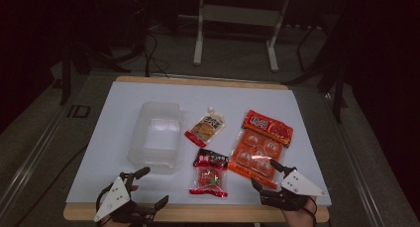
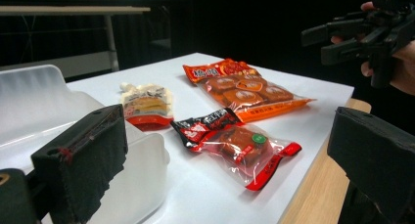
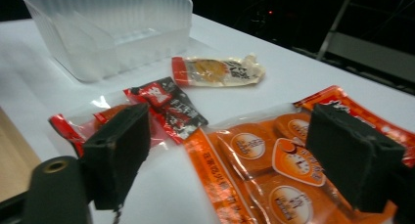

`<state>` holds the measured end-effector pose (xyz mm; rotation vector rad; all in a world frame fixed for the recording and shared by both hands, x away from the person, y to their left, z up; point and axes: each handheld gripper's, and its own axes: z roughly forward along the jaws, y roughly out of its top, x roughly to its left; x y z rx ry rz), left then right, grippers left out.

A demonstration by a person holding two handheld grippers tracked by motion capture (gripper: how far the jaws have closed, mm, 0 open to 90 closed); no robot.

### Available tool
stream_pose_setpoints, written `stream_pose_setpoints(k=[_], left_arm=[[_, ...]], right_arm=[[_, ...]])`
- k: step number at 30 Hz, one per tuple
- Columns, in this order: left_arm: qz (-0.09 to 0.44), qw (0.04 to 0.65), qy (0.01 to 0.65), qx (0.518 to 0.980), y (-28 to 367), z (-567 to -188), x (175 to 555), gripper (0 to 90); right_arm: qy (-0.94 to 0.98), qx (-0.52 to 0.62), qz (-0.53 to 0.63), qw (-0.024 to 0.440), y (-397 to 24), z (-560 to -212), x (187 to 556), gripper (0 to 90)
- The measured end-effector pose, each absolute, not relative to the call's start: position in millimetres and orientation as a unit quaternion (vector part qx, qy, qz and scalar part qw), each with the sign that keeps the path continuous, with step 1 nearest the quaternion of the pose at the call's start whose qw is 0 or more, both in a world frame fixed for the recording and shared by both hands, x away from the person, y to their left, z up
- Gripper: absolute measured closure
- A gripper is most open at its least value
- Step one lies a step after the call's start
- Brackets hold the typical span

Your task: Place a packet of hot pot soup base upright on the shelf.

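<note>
A clear plastic container [image 1: 156,135] stands left of centre on the white table cover [image 1: 119,113]. To its right lie a small yellow pouch [image 1: 205,127], a red-and-black snack pack [image 1: 210,173] and a large orange pack [image 1: 260,145]. My left gripper [image 1: 151,188] hovers open at the near edge, just in front of the container [image 2: 44,101], with nothing between its jaws. In the left gripper view the red pack [image 2: 235,143] lies ahead. My right gripper [image 1: 267,175] is open just over the near end of the orange pack [image 3: 274,175], holding nothing.
The table's wooden front edge [image 1: 198,212] runs just under both hands. A dark floor with cables and a white table frame [image 1: 237,19] lies beyond the far edge. Bare white cover stretches behind the packs and along the left side.
</note>
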<state>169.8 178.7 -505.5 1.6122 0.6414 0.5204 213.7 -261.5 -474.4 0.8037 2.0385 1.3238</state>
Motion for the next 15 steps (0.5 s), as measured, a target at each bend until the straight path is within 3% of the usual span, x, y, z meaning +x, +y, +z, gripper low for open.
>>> stream_pose_setpoints(k=[4, 15], left_arm=[[0.228, 0.62, 0.283, 0.696, 180, -505, 170, 1.9], [0.233, 0.615, 0.277, 0.7, 177, -505, 169, 1.9]], right_arm=[[0.77, 0.291, 0.491, 0.285, -261, -473, 214, 12.6], [0.774, 0.273, 0.496, 0.285, -252, -459, 205, 10.1]])
